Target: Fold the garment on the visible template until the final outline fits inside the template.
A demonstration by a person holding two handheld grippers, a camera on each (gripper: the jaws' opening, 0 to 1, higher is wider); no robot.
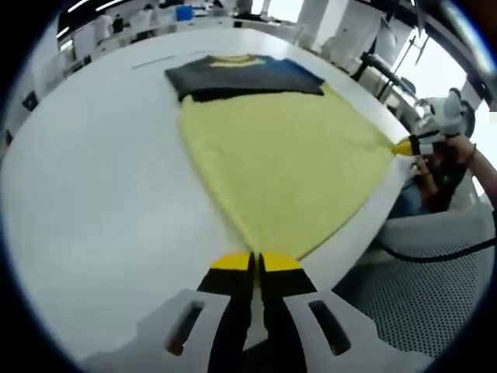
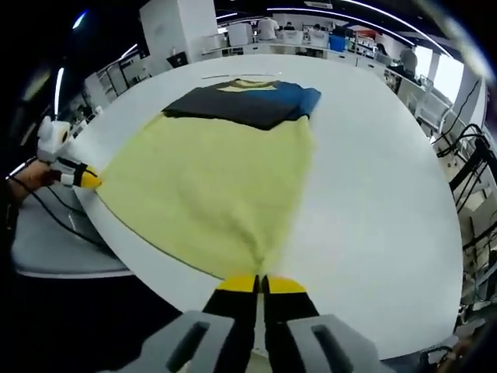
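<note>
Soft matt cloth garment (image 1: 272, 155), smooth table (image 1: 101, 202)

Right tool (image 2: 260, 281) at the near edge of the white desk (image 2: 373, 202), jaws closed on a corner of the yellow garment (image 2: 210, 183). Garment spread flat, dark grey and blue band (image 2: 248, 101) at its far end. Left tool (image 2: 87, 179) at the left desk edge, pinching the garment's other corner. Office benches beyond.

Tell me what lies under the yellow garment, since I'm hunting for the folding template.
Under the yellow knit garment with the dark collar end only the white table shows around its edges. Any template beneath is covered. Both grippers, left and right, pinch its hem corners.
</note>
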